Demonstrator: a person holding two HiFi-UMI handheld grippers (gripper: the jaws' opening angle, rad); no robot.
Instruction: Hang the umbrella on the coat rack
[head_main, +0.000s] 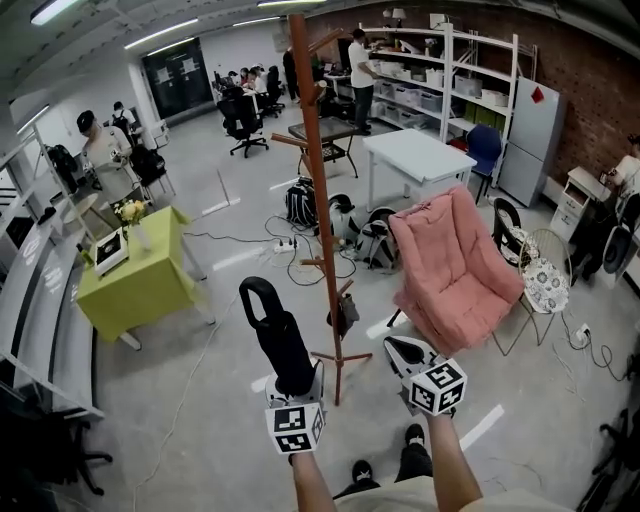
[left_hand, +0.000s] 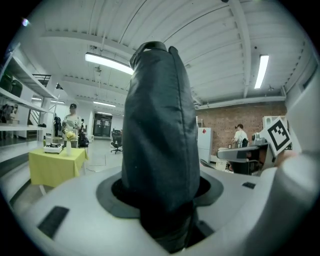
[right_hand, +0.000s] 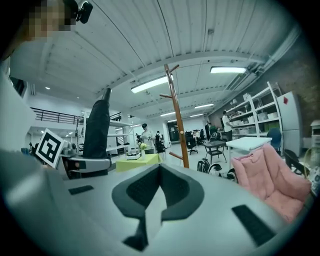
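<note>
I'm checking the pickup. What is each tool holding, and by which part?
The left tool grips the black umbrella by its lower end, loop end up. The right tool holds nothing; its jaws are together.

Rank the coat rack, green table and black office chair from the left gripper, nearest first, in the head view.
1. coat rack, just right of the left gripper.
2. green table, off to its left.
3. black office chair, far back.
</note>
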